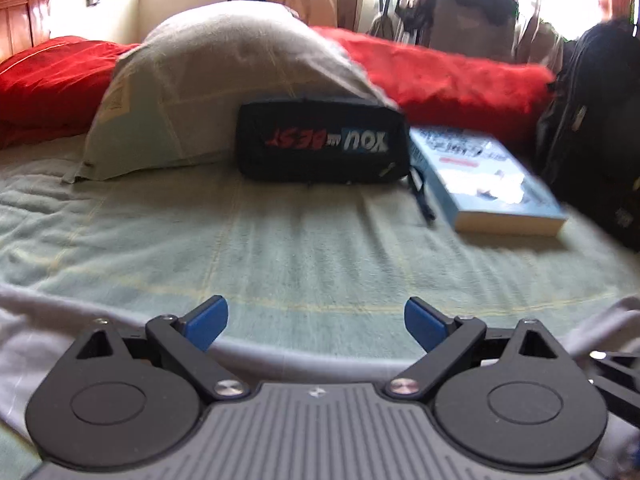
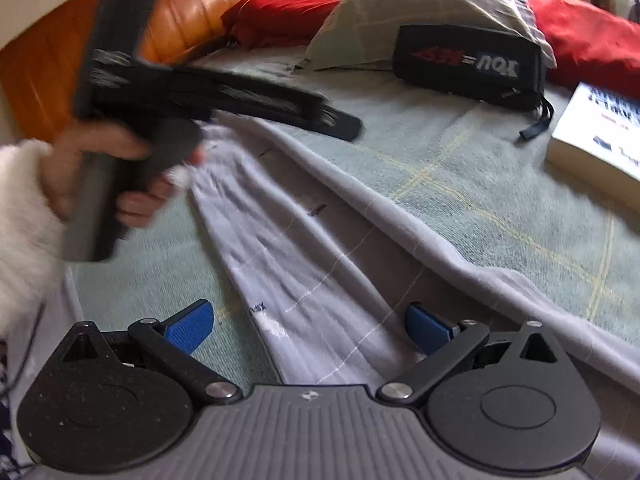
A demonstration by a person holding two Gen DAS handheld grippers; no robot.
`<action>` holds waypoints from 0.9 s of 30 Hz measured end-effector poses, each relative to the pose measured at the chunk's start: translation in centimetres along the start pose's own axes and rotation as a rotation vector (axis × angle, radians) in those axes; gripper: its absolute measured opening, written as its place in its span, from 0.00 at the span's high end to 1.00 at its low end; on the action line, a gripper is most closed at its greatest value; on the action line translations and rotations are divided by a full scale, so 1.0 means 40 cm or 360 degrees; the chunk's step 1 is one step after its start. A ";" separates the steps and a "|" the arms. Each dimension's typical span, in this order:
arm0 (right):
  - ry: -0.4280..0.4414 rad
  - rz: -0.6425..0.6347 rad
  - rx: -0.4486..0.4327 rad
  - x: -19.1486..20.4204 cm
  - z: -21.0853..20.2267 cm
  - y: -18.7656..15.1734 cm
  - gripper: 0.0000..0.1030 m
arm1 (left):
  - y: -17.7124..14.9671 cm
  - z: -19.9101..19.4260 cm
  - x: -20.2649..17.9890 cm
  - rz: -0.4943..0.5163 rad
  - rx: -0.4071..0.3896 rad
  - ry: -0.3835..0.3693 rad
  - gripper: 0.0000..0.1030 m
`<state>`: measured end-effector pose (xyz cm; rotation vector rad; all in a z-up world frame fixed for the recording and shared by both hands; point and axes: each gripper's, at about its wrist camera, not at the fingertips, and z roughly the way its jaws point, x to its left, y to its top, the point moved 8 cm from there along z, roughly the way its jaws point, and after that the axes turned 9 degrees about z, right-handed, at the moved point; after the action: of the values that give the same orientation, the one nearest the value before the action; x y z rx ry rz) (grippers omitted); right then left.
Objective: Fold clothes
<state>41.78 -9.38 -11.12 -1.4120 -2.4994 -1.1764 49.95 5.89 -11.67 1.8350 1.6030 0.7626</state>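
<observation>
Hovering apart: left gripper (image 1: 316, 326), right gripper (image 2: 310, 326) fingers; garment (image 2: 304, 248) edge between right's.

Pouch (image 1: 322, 142): apparently "YOU ARE BEST"

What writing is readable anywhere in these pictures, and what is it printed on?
"YOU ARE BEST", upside down, on the black pouch leaning on the pillow; the small middle word is only roughly legible.
Book cover: printed title and text, too blurred to read.
Pale grey garment: small dark marks, too small and blurred to read.
</observation>
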 end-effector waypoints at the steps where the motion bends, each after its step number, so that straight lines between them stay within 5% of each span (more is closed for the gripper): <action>1: 0.0011 0.0027 -0.0012 -0.003 -0.008 0.003 0.00 | -0.007 0.008 -0.002 0.0023 0.0015 0.0017 0.10; 8: -0.0113 0.0100 -0.0282 -0.087 -0.098 0.065 0.01 | -0.101 -0.014 0.026 0.0111 0.0032 0.0090 0.08; 15: -0.0141 -0.0008 -0.0232 -0.094 -0.103 0.060 0.06 | -0.116 -0.055 0.027 0.0089 0.0015 0.0063 0.09; 21: -0.0152 -0.0125 -0.0182 -0.089 -0.106 0.058 0.30 | -0.143 -0.080 -0.007 0.0135 0.0057 0.0003 0.09; 27: -0.0207 -0.0117 -0.0205 -0.159 -0.079 0.148 0.55 | -0.170 -0.106 -0.042 0.0180 0.0099 -0.0057 0.09</action>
<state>48.92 -14.16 -7.77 -1.4835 -2.6265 -1.3222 42.11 5.20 -13.97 1.9866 1.5265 0.7324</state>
